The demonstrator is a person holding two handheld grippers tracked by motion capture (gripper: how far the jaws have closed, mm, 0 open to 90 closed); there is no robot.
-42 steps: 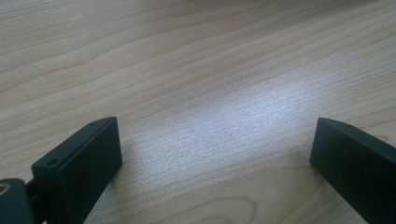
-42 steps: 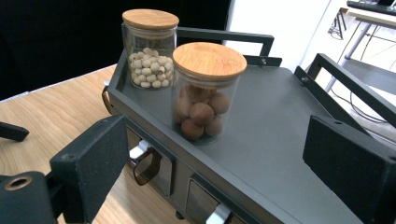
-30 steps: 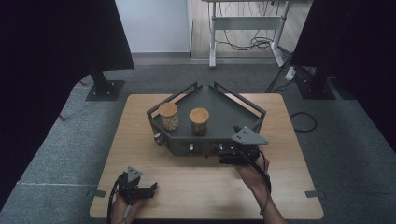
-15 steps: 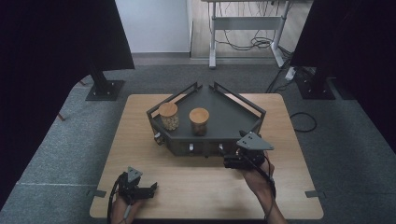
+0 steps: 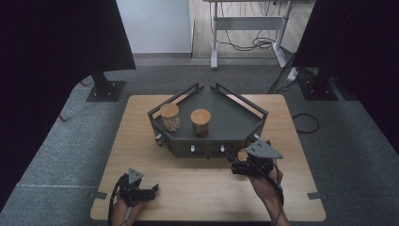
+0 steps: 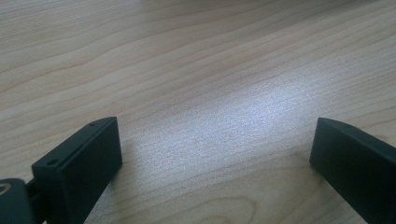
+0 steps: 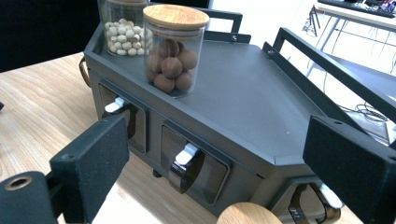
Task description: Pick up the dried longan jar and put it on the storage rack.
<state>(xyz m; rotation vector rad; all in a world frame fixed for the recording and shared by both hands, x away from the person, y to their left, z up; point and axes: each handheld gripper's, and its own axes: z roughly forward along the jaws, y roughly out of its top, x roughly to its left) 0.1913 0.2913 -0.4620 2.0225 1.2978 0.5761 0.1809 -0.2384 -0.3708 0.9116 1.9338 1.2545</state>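
Observation:
A dark grey stand [image 5: 229, 114] with a railed top and small front drawers sits mid-table. On it are a jar of pale beans [image 5: 170, 117] and a jar of brown balls [image 5: 201, 122], both with wooden lids. In the right gripper view the brown-ball jar [image 7: 173, 51] and bean jar [image 7: 122, 25] stand at the top left of the stand [image 7: 266, 93]. My right gripper [image 5: 234, 165] [image 7: 219, 154] is open before the stand's front right corner. A round wooden lid [image 5: 243, 154] [image 7: 249, 215] lies just below its jaws. My left gripper [image 5: 151, 190] [image 6: 215, 149] rests open on bare wood.
The stand's drawers have dark pull tabs with white tips [image 7: 187, 153] [image 7: 115, 105]. The wooden table [image 5: 197, 188] stands on grey carpet. Dark curtains with floor stands [image 5: 104, 89] flank it, and a desk frame with cables [image 5: 244, 42] is behind.
My right gripper has drawn back from the stand's front, moving right and toward the near edge. The wooden lid now shows beside it. The left gripper has not moved.

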